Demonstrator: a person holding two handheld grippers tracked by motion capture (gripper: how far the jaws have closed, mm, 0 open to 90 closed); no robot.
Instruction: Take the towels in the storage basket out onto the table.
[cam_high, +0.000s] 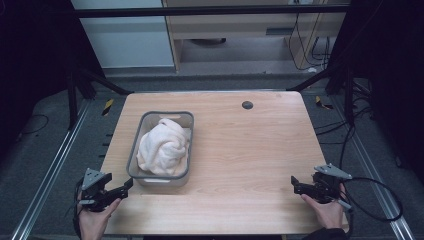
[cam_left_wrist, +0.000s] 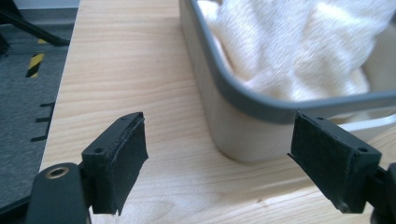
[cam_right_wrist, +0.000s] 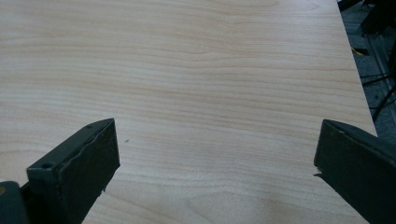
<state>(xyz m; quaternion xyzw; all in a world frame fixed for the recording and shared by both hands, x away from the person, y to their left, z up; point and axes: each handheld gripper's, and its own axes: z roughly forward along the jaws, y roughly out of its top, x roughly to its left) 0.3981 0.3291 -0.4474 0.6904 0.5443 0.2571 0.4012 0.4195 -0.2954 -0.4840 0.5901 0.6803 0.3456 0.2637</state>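
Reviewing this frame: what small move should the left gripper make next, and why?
Probably ease the left gripper forward and up over the grey rim of the bin toward the white towel. Its jaws stand open with nothing between them, level with the bin's near corner, and the towel lies bunched inside. The right gripper rests open, far off over bare table.

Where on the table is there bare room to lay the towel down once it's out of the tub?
The widest free patch is bare wood on the light wooden table, between the grey-rimmed plastic tub and the open right tool, up to the small black round grommet. It is crowded only on the left, where the tub, holding the crumpled white towel, sits beside the open left tool.
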